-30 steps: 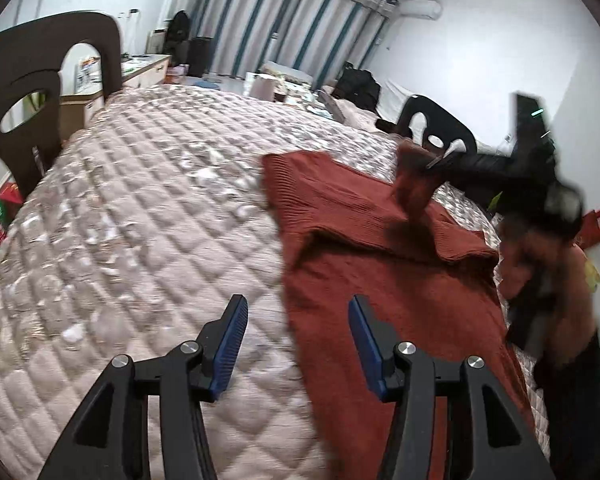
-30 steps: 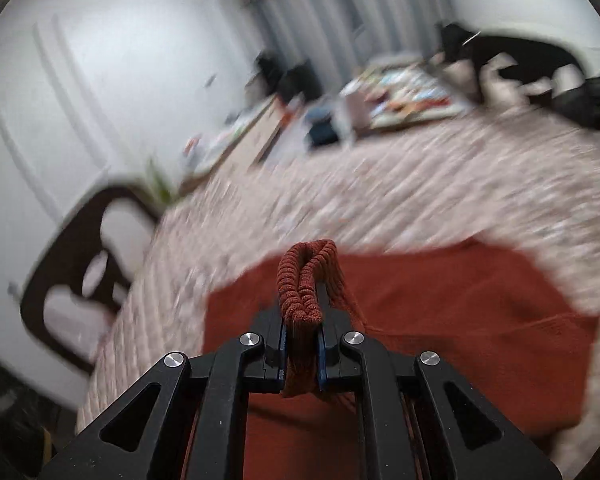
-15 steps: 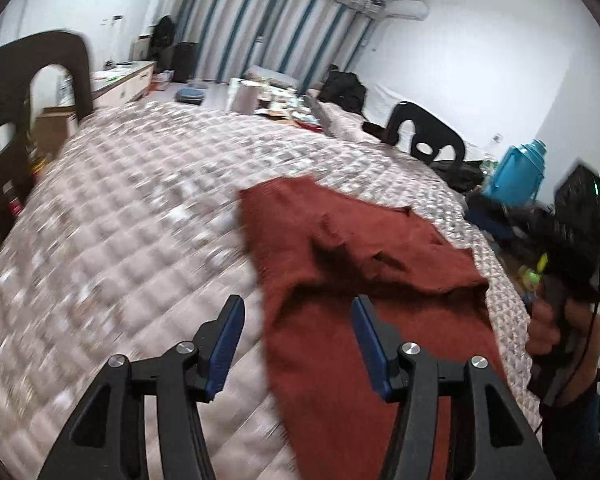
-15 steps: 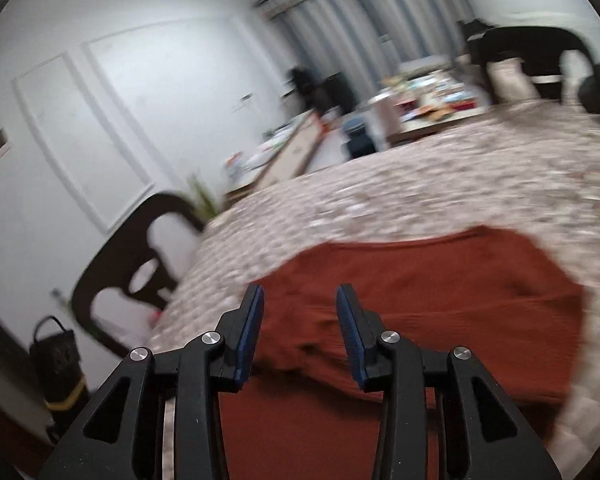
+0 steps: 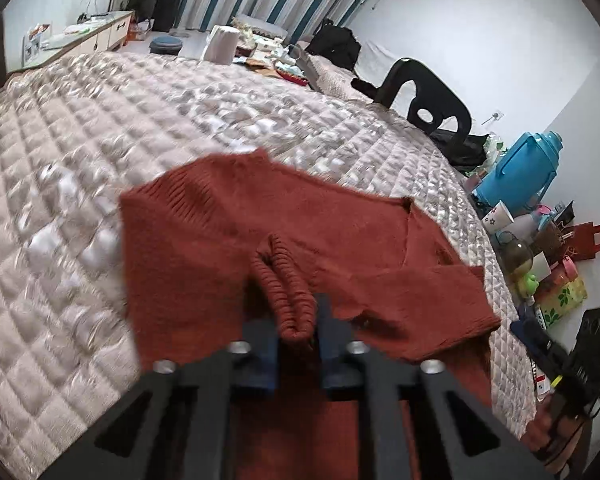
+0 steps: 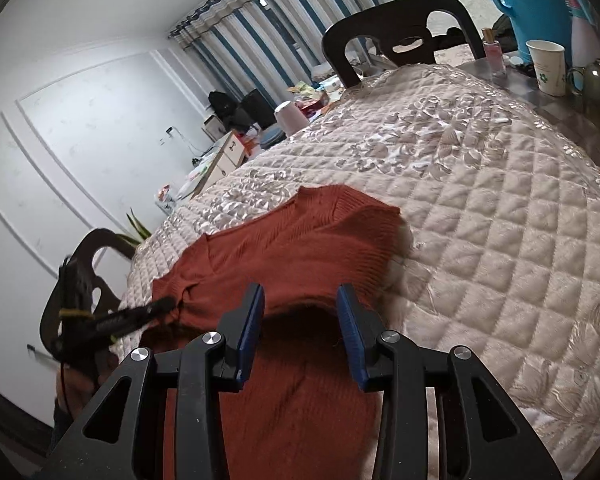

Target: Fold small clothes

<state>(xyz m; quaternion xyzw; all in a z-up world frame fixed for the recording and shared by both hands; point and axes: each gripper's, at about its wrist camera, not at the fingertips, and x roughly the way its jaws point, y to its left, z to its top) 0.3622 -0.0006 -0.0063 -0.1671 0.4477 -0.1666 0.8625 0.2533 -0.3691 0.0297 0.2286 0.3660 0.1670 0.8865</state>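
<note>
Left tongs [image 5: 298, 334] pinching sweater [image 5: 220, 216] fold

A rust-red sweater [image 5: 228, 240] of matt ribbed knit lies on a bed whose quilted bedspread [image 5: 100, 128] carries a satiny sheen and stitched diamond padding. The left hand-held gripper [image 5: 298, 338], matt black plastic with bright metal pins, pinches a ribbed fold. The right hand-held gripper [image 6: 300, 320] shows ridged blue pads [image 6: 350, 328]. A glossy blue plastic jug [image 5: 520, 168] stands beside a dark, smooth chair [image 5: 424, 100].
</note>
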